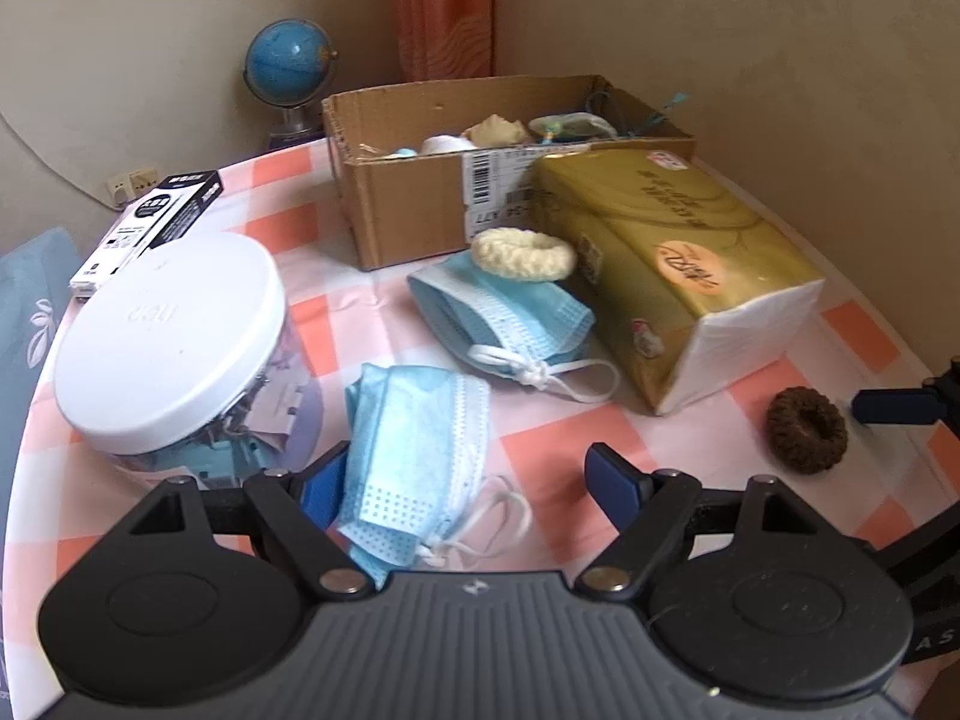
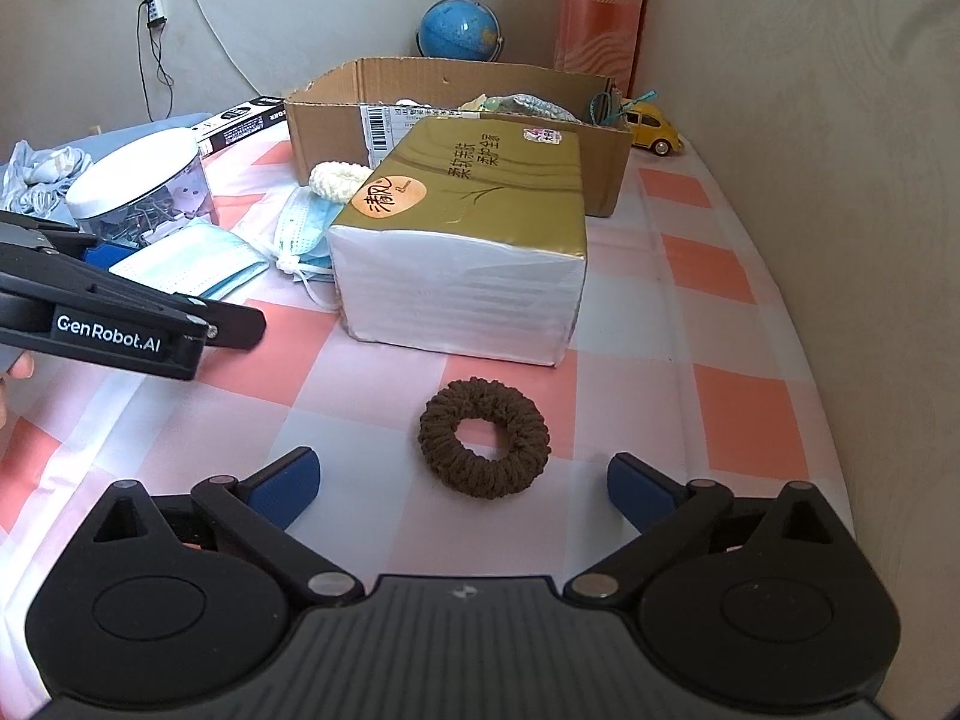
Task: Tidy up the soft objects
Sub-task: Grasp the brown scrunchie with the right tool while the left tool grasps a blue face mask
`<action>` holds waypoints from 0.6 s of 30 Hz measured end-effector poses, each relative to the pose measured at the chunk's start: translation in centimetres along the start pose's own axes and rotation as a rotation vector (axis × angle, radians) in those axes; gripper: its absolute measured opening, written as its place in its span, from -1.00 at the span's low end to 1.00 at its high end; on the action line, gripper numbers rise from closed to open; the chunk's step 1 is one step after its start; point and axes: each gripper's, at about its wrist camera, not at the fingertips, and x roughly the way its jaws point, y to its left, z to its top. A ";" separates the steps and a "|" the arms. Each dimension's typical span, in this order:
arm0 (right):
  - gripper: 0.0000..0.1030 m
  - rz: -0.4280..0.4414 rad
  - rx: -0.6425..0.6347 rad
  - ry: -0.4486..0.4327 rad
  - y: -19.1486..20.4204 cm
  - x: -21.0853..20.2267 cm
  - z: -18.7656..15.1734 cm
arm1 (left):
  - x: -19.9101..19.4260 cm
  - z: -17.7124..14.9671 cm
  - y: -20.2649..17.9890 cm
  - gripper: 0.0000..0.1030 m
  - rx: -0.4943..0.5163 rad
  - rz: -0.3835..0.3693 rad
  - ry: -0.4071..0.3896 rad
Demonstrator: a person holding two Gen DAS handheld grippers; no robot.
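My left gripper (image 1: 468,480) is open, its jaws standing either side of a folded blue face mask (image 1: 414,450) on the checked tablecloth. A second blue mask (image 1: 510,318) lies further back with a cream scrunchie (image 1: 523,253) on it. A gold tissue pack (image 1: 672,264) lies to the right. My right gripper (image 2: 462,483) is open and empty, just short of a brown scrunchie (image 2: 483,437), which also shows in the left wrist view (image 1: 807,431). The tissue pack (image 2: 468,234) lies beyond it.
An open cardboard box (image 1: 420,192) with small items stands at the back. A clear jar with a white lid (image 1: 174,336) stands left, a black-and-white carton (image 1: 150,222) behind it. A globe (image 1: 292,69) and a yellow toy car (image 2: 654,123) stand by the wall.
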 end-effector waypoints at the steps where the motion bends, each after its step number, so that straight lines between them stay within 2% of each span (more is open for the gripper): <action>1: 1.00 0.000 0.000 -0.001 0.0 0.0 0.0 | -0.1 0.0 0.0 0.57 0.005 0.005 -0.002; 5: 1.00 0.001 -0.001 -0.003 0.0 0.0 -0.1 | -0.1 0.4 0.5 0.34 0.000 0.034 -0.004; 10: 1.00 0.004 -0.003 0.006 0.0 0.0 0.1 | 0.4 0.7 0.9 0.32 0.009 0.048 -0.005; 12: 1.00 0.005 -0.005 0.013 0.0 0.1 0.2 | 0.6 0.7 1.0 0.17 -0.001 0.038 0.007; 13: 1.00 0.006 -0.007 0.015 0.0 0.1 0.3 | 0.7 0.7 1.0 0.17 0.000 0.033 0.010; 15: 0.92 0.005 -0.006 0.011 -0.1 0.1 0.5 | 0.6 0.7 0.8 0.17 0.008 0.034 0.011; 18: 0.70 0.001 -0.010 0.003 -0.2 0.0 0.8 | 0.5 0.7 0.9 0.17 0.012 0.035 0.011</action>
